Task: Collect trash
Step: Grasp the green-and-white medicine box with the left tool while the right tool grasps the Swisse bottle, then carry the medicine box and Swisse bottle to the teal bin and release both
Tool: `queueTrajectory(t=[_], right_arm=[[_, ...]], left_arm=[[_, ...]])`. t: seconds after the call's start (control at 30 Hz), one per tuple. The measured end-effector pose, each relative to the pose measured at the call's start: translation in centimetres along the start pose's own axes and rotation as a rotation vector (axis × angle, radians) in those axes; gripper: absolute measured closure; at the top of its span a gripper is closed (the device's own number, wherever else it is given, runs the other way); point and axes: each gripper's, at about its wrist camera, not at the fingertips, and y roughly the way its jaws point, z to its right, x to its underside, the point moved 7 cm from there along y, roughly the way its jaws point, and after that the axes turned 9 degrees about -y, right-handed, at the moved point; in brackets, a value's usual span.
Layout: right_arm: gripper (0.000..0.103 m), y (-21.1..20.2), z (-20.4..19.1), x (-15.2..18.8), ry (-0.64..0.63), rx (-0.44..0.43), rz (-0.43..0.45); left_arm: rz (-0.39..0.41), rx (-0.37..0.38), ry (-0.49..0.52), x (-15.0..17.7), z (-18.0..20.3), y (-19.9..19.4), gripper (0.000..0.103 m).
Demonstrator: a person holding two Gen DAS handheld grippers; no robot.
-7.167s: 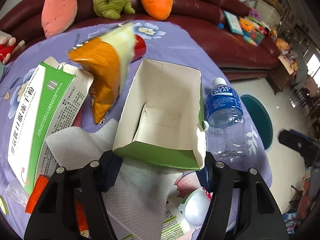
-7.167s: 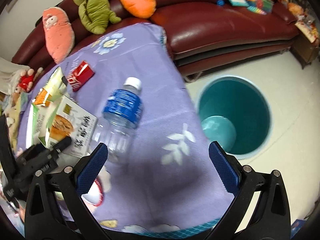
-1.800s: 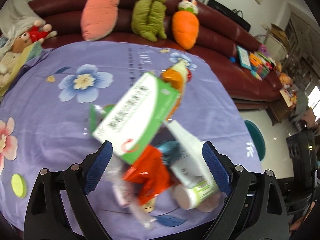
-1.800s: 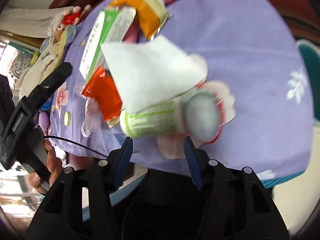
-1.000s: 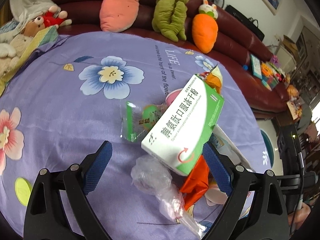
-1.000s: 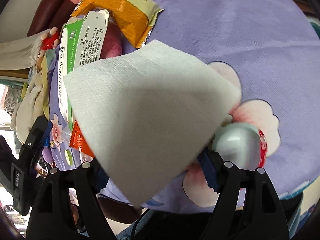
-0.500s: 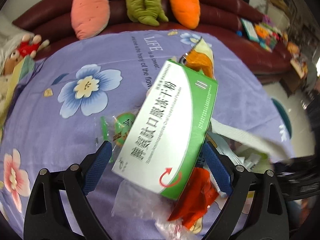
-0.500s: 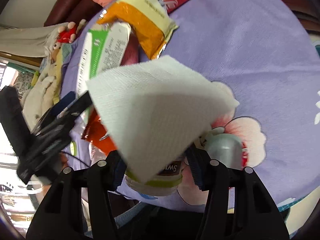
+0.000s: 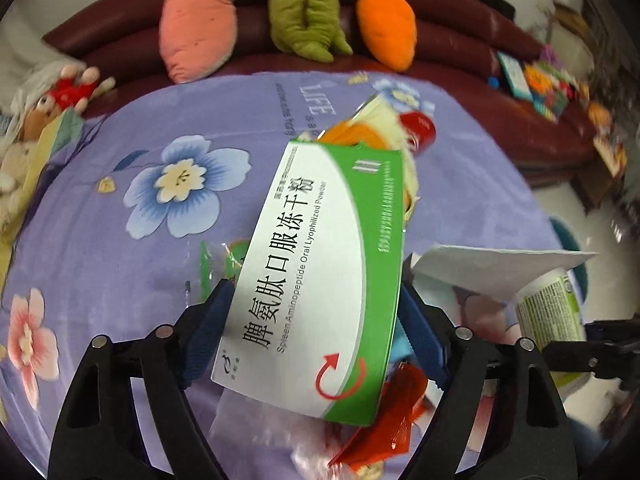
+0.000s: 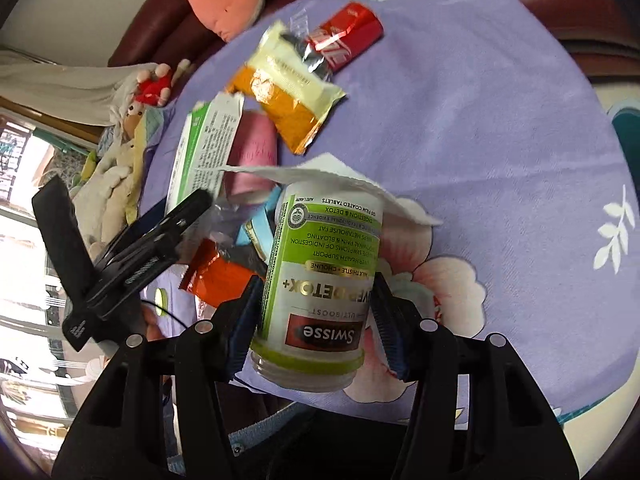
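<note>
Right now the left tool (image 9: 316, 320) has its blue pads against both long sides of a green-and-white medicine carton (image 9: 324, 276); its jaws have just been closing, and the carton sits clamped between them, its far end tilted toward one o'clock. Under the carton's near end, at five o'clock, lie an orange-red foil wrapper (image 9: 390, 420) and a clear plastic bag (image 9: 256, 412). Past the carton's far end, at one o'clock, an orange-and-cream snack pouch (image 9: 380, 128) and a red packet (image 9: 418, 130) lie on the purple floral cloth (image 9: 120, 128) that covers the bench. Beyond the bench, at twelve o'clock, plush toys sit on a dark red sofa (image 9: 460, 44).

Meanwhile the right tool (image 10: 316, 312) is closed on a Swisse supplement bottle (image 10: 320, 276), its label upside down and its far end capped by a white paper napkin (image 10: 340, 184). At nine o'clock the left tool's black frame shows, with the orange-red foil wrapper (image 10: 224, 276) lying between it and the bottle. At eleven o'clock lie the carton (image 10: 204, 148) and a pink cylinder (image 10: 256, 152) just beside it, then the snack pouch (image 10: 288, 96) and the red packet (image 10: 348, 40).
</note>
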Motion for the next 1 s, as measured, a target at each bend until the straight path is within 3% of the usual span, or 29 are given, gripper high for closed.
queueTrajectory(t=[0.23, 0.37, 0.47, 0.87, 1.0], right_arm=[[0.051, -2.3, 0.9, -0.7, -0.014, -0.002, 0.063], [0.051, -3.9, 1.9, -1.0, -0.002, -0.001, 0.105], [0.051, -5.0, 3.0, -1.1, 0.011, 0.013, 0.133], [0.051, -6.1, 7.9, 0.1, 0.093, 0.008, 0.146], [0.051, -5.9, 8.8, 0.2, 0.108, -0.003, 0.146]], left_arm=[[0.015, 0.076, -0.064, -0.1, 1.1, -2.9, 0.024], [0.031, 0.093, -0.022, -0.1, 3.6, -3.5, 0.024], [-0.009, 0.088, 0.014, 0.9, 5.5, -2.2, 0.024], [-0.147, -0.055, 0.075, 2.8, 7.5, 3.8, 0.021], [-0.156, -0.06, 0.037, 2.7, 7.3, 4.4, 0.024]])
